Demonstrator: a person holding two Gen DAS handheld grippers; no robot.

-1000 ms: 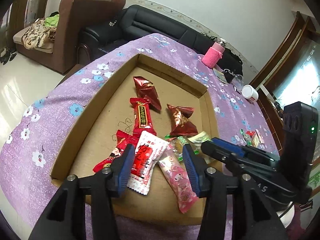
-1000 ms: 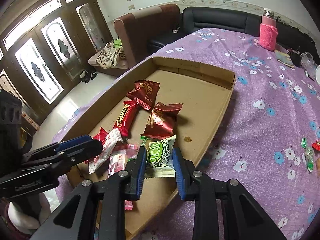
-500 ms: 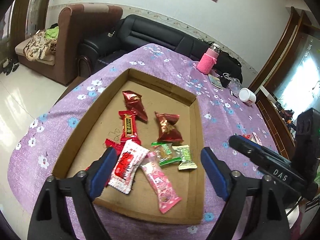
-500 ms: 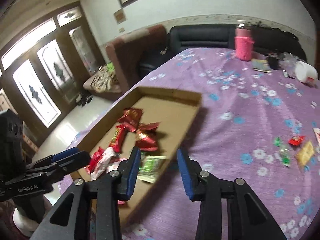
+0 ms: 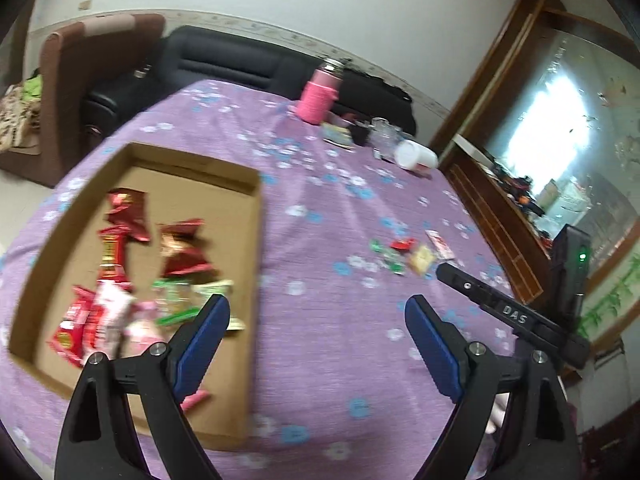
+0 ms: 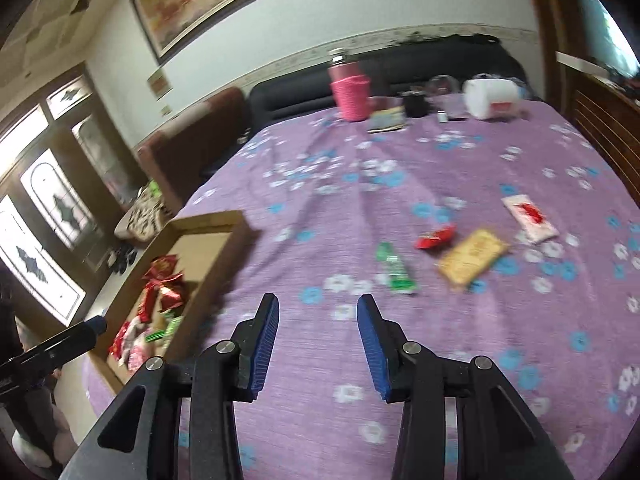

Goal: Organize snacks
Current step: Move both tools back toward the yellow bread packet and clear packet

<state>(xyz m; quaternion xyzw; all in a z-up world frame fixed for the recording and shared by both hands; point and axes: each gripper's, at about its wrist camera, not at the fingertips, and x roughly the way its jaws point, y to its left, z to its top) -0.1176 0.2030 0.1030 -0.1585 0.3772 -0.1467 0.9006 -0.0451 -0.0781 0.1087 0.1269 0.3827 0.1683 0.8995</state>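
A shallow cardboard tray (image 5: 256, 240) on the purple flowered tablecloth holds several snack packets (image 5: 120, 300); it also shows at the left of the right wrist view (image 6: 224, 264). Loose snacks lie on the cloth to its right: a green packet (image 6: 394, 268), a red candy (image 6: 434, 238), a tan packet (image 6: 472, 260) and a white-and-red packet (image 6: 530, 218); they appear as a small cluster in the left wrist view (image 5: 408, 252). My left gripper (image 5: 318, 320) is wide open and empty by the tray's right edge. My right gripper (image 6: 318, 316) is open and empty, short of the loose snacks.
A pink bottle (image 6: 350, 90), a white jar (image 6: 494, 98), a small booklet (image 6: 386, 124) and dark small items stand at the table's far edge. A black sofa and brown armchair are behind the table. A wooden cabinet (image 5: 492, 216) stands at the right.
Both grippers have swung right, away from the tray toward the loose snacks. The left jaws have opened wider. The right gripper has let go of the green packet, which lies in the tray.
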